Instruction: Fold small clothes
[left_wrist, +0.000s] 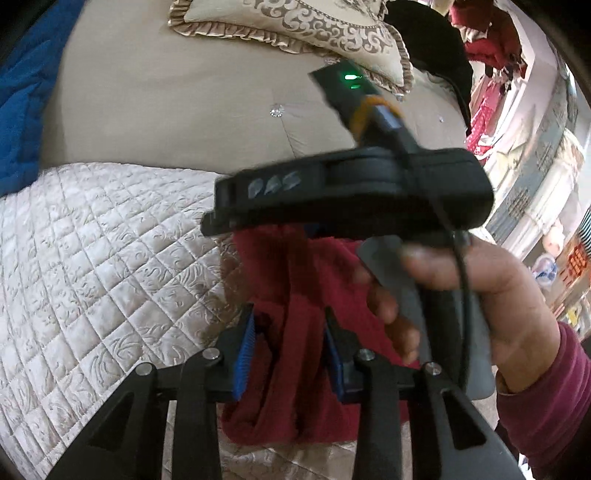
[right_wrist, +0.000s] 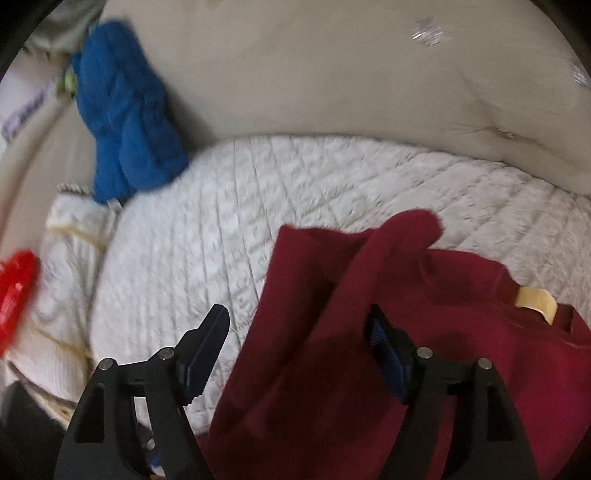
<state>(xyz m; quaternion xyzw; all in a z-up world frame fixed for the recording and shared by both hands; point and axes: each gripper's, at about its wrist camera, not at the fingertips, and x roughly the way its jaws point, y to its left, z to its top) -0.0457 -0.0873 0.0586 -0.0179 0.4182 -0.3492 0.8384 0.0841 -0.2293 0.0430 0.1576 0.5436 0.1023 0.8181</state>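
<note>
A dark red garment hangs bunched between the blue-padded fingers of my left gripper, which is shut on it. In the right wrist view the same red garment, with a tan neck label, lies partly on the white quilted bedcover. My right gripper is open wide, and red cloth drapes between its fingers and over the right finger. The right gripper's black body and the hand holding it cross the left wrist view.
A blue garment lies at the back left of the bed, also seen at the left edge of the left wrist view. A beige headboard and a patterned pillow stand behind. A red object sits at the far left.
</note>
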